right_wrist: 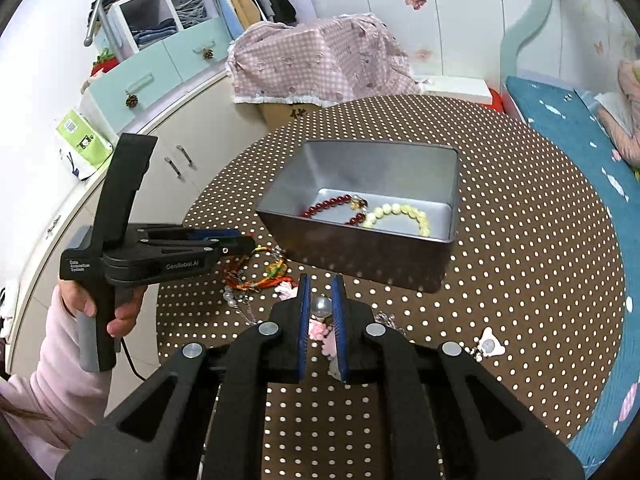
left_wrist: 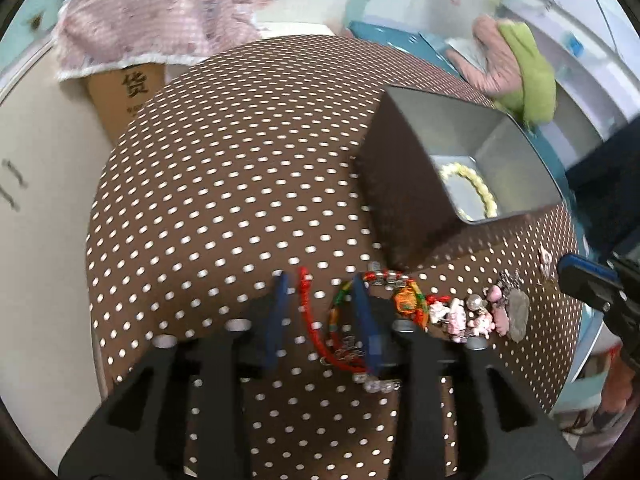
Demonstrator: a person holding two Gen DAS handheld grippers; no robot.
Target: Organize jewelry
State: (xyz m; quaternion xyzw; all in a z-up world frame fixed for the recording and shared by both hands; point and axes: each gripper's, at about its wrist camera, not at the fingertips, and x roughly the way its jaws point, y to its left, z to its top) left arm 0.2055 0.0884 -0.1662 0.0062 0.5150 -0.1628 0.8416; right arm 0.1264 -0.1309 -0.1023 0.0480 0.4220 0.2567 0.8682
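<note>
Bench (right_wrist: 520, 280): round top under a brown cloth with white dots.

Metal tin (right_wrist: 400, 168): rectangular, grey, open, standing on the bench at about 12 o'clock from the right tongs. Inside lie a cream bead bracelet (right_wrist: 404, 216) toward 3 o'clock and a dark red bead bracelet (right_wrist: 336, 205) toward 9 o'clock, touching near a small gold charm.

Loose jewelry on the cloth, in front of the tin:
- Red cord bracelet (left_wrist: 310, 316), lying between the fingers of the left tongs.
- Multicolour woven bracelet (left_wrist: 408, 300), just beside the red cord at 3 o'clock; its band passes the right-hand finger.
- Clear bead string (left_wrist: 376, 385), near the tongs' base.
- Cluster of pink and white charms (left_wrist: 464, 316), further toward 3 o'clock, with a grey oval piece (left_wrist: 518, 314) at its edge.
- White bear-shaped charm (right_wrist: 491, 343), apart from the rest, at 3 o'clock of the right tongs.

Left tongs (left_wrist: 320, 280): released, blue pads standing apart over the cord and not pressing it. A hand (right_wrist: 120, 312) in a pale pink sleeve holds the grip.

Right tongs (right_wrist: 320, 280): clenched on a silver pearl piece (right_wrist: 322, 306), which sits between the blue pads with pink charms hanging just under it, above the cloth.

Bed (right_wrist: 560, 128): blue cover, at 2 o'clock beyond the bench.
</note>
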